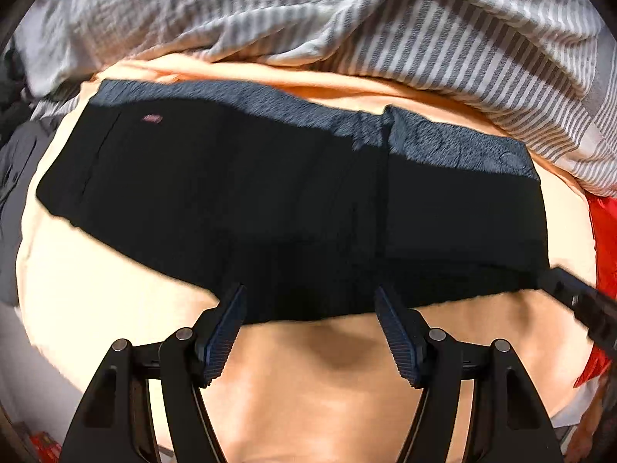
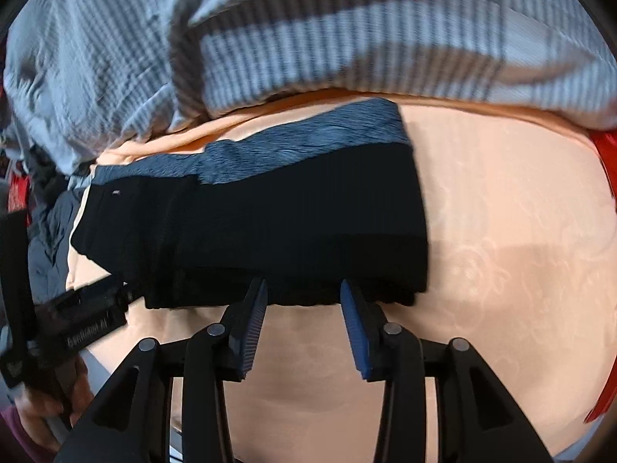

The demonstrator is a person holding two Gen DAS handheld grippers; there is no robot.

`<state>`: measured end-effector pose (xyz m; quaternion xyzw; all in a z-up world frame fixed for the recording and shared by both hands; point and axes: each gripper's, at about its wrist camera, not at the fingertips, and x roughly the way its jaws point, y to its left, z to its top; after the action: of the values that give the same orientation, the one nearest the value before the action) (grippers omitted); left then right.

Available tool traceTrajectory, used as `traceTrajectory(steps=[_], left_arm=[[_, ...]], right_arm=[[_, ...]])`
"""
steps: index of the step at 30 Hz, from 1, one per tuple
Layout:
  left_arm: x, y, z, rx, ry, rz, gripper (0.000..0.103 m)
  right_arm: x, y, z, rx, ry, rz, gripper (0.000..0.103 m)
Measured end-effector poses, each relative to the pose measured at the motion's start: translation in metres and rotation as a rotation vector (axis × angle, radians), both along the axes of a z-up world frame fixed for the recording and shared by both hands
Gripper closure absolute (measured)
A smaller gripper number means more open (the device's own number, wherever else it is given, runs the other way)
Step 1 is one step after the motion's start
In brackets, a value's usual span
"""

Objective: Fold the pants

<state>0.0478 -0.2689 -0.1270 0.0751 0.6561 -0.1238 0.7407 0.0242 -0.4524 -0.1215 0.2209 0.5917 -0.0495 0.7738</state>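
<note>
Black pants (image 1: pixel 270 200) with a grey-blue fleece lining strip along the far edge lie folded flat across a peach bed sheet (image 1: pixel 308 378). My left gripper (image 1: pixel 310 293) is open, its fingertips at the near edge of the pants. In the right wrist view the pants (image 2: pixel 270 223) lie ahead and to the left, their folded end near the middle. My right gripper (image 2: pixel 302 287) is open, its tips at the near edge close to that end. Nothing is held. The right gripper shows in the left view (image 1: pixel 578 301); the left gripper shows in the right view (image 2: pixel 77 316).
A grey and white striped blanket (image 1: pixel 385 31) is bunched along the far side of the bed. A red item (image 1: pixel 601 239) lies at the right edge. Dark clothes (image 1: pixel 15 177) are piled at the left. The peach sheet (image 2: pixel 501 231) stretches to the right of the pants.
</note>
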Motion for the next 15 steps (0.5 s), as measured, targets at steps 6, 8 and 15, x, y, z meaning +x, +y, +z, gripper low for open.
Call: traceTrajectory(steps=[6, 8, 15], left_arm=[[-0.003, 0.028, 0.002, -0.026, 0.016, 0.021, 0.033], [0.000, 0.037, 0.001, -0.031, 0.016, 0.020, 0.033], [0.011, 0.067, 0.004, -0.053, 0.009, 0.026, 0.033]], right_arm=[[0.018, 0.016, -0.002, -0.027, 0.009, 0.005, 0.053], [0.025, 0.019, -0.004, -0.035, 0.013, -0.006, 0.053], [0.037, 0.017, -0.040, -0.022, 0.091, -0.108, 0.042]])
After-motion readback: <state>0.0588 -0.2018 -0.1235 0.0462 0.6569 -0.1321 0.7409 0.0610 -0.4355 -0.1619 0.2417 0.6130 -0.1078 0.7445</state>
